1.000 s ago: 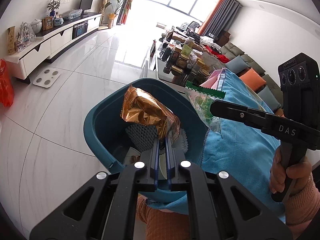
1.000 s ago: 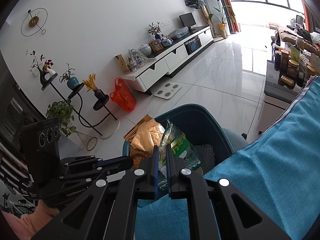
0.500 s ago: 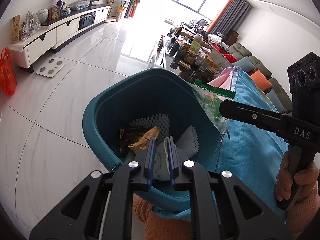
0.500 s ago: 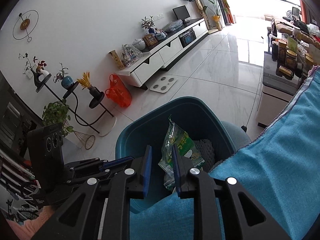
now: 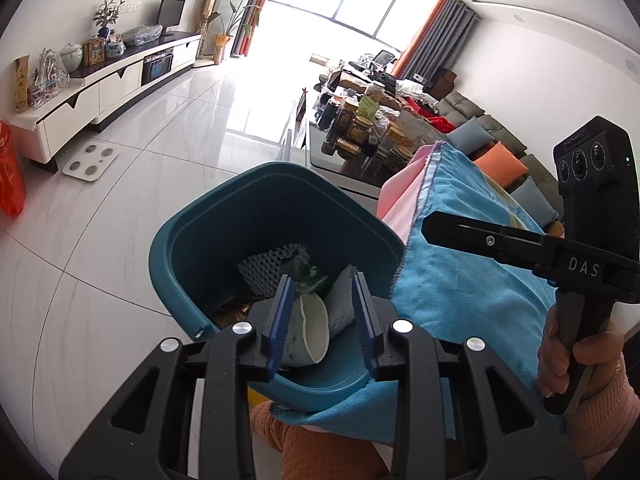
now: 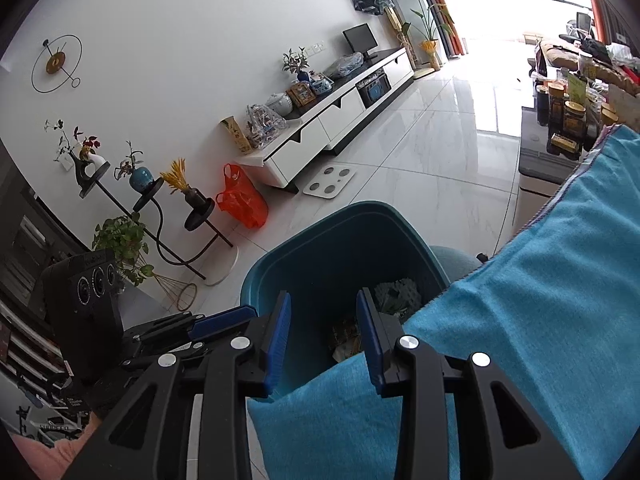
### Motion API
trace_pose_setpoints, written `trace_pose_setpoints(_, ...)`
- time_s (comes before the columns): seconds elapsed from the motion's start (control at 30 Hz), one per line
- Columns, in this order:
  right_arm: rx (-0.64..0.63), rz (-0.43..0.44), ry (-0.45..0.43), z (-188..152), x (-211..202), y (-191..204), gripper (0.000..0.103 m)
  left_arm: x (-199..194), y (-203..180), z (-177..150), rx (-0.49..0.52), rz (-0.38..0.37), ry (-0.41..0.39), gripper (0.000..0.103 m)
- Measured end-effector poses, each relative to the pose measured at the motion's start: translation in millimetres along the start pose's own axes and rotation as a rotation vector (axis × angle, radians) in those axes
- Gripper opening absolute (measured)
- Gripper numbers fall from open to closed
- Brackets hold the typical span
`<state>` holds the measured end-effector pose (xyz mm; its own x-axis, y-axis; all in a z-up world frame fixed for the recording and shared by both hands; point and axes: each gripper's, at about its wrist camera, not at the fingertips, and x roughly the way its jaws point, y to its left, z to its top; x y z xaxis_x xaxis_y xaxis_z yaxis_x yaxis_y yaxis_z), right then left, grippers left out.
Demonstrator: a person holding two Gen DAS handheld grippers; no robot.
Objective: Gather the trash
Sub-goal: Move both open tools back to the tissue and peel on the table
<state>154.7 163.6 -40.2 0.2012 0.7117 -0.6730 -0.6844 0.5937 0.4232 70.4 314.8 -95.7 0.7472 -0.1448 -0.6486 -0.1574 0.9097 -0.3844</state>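
A teal trash bin (image 5: pixel 200 240) (image 6: pixel 288 260) stands on the floor beside a table edge draped in blue cloth (image 5: pixel 472 280) (image 6: pixel 540 320). Inside the bin lie white foam netting (image 5: pixel 262 266) (image 6: pixel 396 286), a paper cup (image 5: pixel 308 330), a green wrapper (image 5: pixel 306 276) and a gold wrapper (image 6: pixel 346 334). My left gripper (image 5: pixel 323 300) hovers over the bin's near rim, its jaws opening with nothing pressed between them. My right gripper (image 6: pixel 323 318) hangs above the bin too, jaws opening and empty. It also shows from the side as the right gripper (image 5: pixel 440 226) in the left wrist view.
A white TV cabinet (image 6: pixel 340 120) lines the far wall, with a bathroom scale (image 6: pixel 329 182) and an orange plastic bag (image 6: pixel 242 202) on the tiled floor. A plant stand (image 6: pixel 160 216) is at left. A low table with jars (image 5: pixel 368 128) and a sofa (image 5: pixel 500 148) lie beyond.
Both grippers went from shut to open. The gold wrapper fell from the left gripper into the bin, then the green wrapper dropped from the right gripper into it.
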Motion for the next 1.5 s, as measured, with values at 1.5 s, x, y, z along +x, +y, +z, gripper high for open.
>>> trace_pose_setpoints(1.5, 0.372, -0.682, -0.402, -209, -322, -178, 0.036, 100, -415, -73, 0.701, -0.537, 0.256, 0.047)
